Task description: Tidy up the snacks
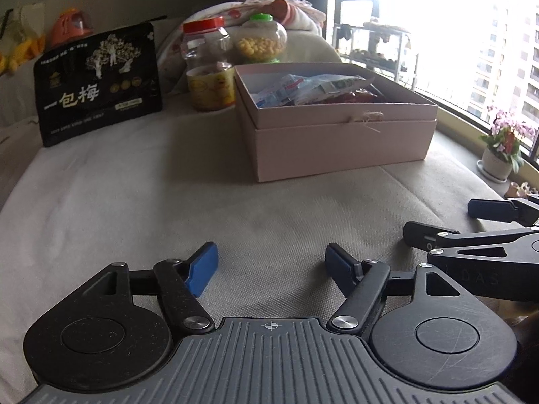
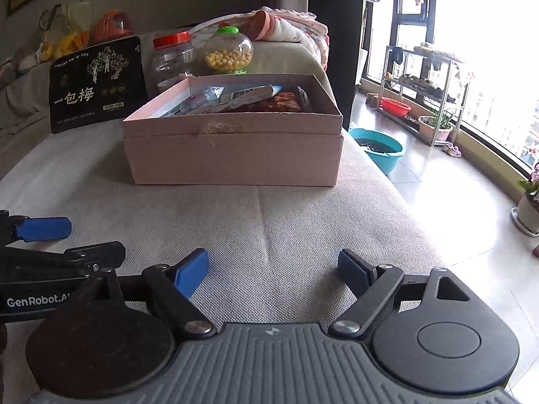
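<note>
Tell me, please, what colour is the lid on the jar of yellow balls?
Bright green lid, clearest in the right wrist view.

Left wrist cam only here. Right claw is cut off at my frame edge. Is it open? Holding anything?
Observer: The right claw is open and empty, with only bare cushion in front of it.
Operator: What's past the right side of the pink box? My view just runs toward the window.
Observer: The cushion ends just right of the pink box. On the floor below that edge sits a teal basin.
</note>
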A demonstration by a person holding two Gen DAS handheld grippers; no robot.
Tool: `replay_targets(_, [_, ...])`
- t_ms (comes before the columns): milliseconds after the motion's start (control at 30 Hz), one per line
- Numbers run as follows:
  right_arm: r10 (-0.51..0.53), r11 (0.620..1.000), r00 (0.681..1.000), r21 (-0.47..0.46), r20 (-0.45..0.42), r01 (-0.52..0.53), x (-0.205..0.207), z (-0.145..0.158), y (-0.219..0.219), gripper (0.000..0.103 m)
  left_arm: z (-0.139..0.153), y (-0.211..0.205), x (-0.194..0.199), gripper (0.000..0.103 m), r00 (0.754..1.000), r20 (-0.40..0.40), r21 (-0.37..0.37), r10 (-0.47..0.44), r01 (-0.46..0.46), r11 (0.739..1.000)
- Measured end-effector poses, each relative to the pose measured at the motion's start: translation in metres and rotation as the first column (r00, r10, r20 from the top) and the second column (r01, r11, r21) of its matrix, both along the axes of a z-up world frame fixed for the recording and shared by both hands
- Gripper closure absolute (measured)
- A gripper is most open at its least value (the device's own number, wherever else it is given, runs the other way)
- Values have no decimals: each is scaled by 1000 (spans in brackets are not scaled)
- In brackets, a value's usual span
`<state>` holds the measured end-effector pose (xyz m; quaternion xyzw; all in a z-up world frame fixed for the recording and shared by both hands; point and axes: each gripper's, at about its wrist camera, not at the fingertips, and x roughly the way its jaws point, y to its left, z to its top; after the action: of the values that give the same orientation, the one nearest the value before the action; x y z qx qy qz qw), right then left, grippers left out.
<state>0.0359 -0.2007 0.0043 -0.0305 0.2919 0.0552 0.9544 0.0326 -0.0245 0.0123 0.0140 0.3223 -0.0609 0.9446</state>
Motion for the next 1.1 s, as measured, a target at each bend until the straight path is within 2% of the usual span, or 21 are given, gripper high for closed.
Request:
replay_targets(167, [-1, 1000, 1000, 0, 5, 1, -1, -1, 0, 18, 0, 2, 1, 26, 1000, -4, -18, 10, -10, 1000])
replay_targets(1100, [-2, 1000, 1000, 5, 5, 2, -2, -2, -1, 18, 1, 2, 1, 26, 1000, -5, -12, 9, -9, 1000])
